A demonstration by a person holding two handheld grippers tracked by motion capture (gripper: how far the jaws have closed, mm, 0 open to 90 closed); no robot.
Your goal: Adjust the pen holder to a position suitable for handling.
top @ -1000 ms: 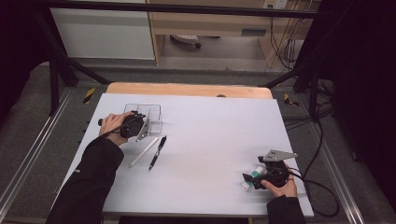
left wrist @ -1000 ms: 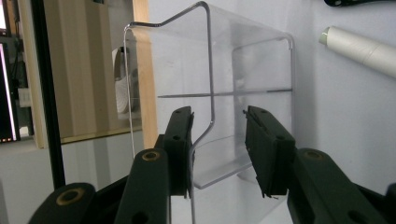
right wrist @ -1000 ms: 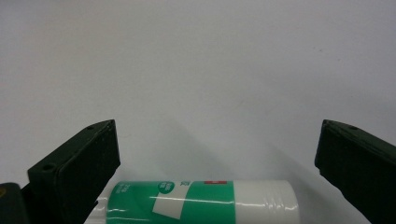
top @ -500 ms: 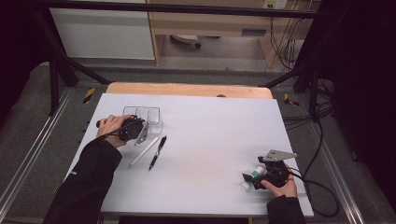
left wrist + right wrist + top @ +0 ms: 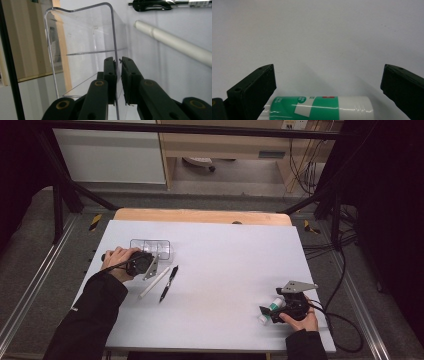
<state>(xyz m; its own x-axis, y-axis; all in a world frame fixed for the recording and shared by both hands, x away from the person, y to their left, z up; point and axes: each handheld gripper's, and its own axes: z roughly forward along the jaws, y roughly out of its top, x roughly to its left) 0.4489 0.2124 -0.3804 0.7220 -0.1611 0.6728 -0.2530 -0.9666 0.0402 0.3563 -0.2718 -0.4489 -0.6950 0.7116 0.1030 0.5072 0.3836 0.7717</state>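
My left gripper (image 5: 118, 75) is clamped on the clear tray's (image 5: 82, 50) wall to steady it at the table's far left, beside the white pen (image 5: 154, 282) and black pen (image 5: 168, 283). My right gripper (image 5: 327, 100) rests wide apart, straddling the green-and-white tube (image 5: 319, 108) lying crosswise near right, ready to grab it.

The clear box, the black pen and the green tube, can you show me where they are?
clear box (image 5: 82, 32), left gripper view, its see-through wall.
black pen (image 5: 168, 282), high view, middle of its barrel.
green tube (image 5: 317, 107), right gripper view, its green label.
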